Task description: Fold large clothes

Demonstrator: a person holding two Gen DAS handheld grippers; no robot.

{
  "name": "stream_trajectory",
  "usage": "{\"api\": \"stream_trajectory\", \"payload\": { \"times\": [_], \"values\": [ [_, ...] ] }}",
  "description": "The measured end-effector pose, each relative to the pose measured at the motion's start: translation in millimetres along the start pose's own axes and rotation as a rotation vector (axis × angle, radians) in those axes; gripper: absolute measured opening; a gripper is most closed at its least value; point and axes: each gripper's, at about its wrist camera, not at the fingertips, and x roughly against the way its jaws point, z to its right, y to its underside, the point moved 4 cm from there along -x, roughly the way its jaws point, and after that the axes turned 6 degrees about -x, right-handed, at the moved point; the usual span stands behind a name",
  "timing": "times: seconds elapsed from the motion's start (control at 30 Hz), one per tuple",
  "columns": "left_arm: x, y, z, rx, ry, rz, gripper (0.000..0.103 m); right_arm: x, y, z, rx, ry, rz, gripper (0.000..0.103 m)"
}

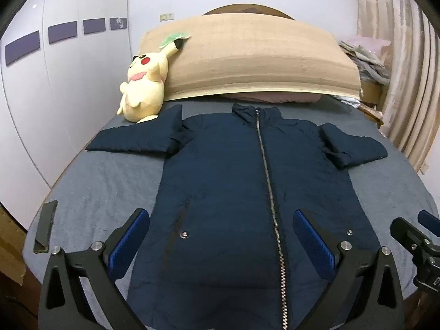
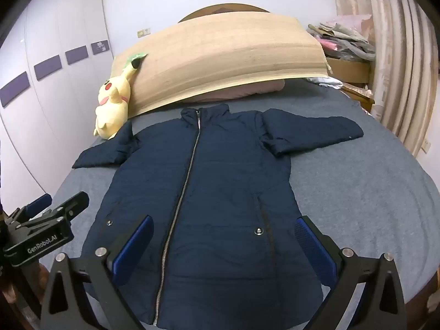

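Left wrist view: the jacket lies zipped and flat on the bed, sleeves spread. Left gripper and right gripper hover over its hem, jaws wide, empty. Folding seems not yet begun; next probably means pinching a sleeve.

Home bedroom: bed w/ plush toy, wardrobe, curtains.

The jacket is dark navy with a silver zipper. The bed sheet is grey-blue, and the plush toy is pale yellow with red cheeks.
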Motion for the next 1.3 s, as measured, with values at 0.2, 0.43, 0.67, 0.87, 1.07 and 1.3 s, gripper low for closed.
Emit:
{"api": "stream_trajectory", "payload": {
  "times": [0.2, 0.43, 0.67, 0.87, 1.07, 1.3],
  "values": [
    [-8, -1, 7, -0.021, -0.015, -0.067, 0.103, -3, 1, -1, 0.005, -0.002, -0.006, 0.103],
    [-4, 6, 5, -0.03, -0.038, -0.041, 0.103, -14, 8, -3, 0.009, 0.009, -0.022, 0.103],
    [-11, 11, 2, -0.016, -0.031, -0.084, 0.103, -16, 9, -5, 0.014, 0.012, -0.03, 0.103],
    [-17, 16, -2, -0.003, -0.008, -0.098, 0.103, -18, 8, -6, 0.019, 0.022, -0.035, 0.103],
    [-17, 16, -3, 0.008, -0.008, -0.095, 0.103, -19, 9, -5, 0.016, 0.031, -0.039, 0.103],
    [-19, 18, -4, 0.011, -0.005, -0.104, 0.103, -17, 9, -3, 0.015, 0.037, -0.037, 0.103]
  ]
}}
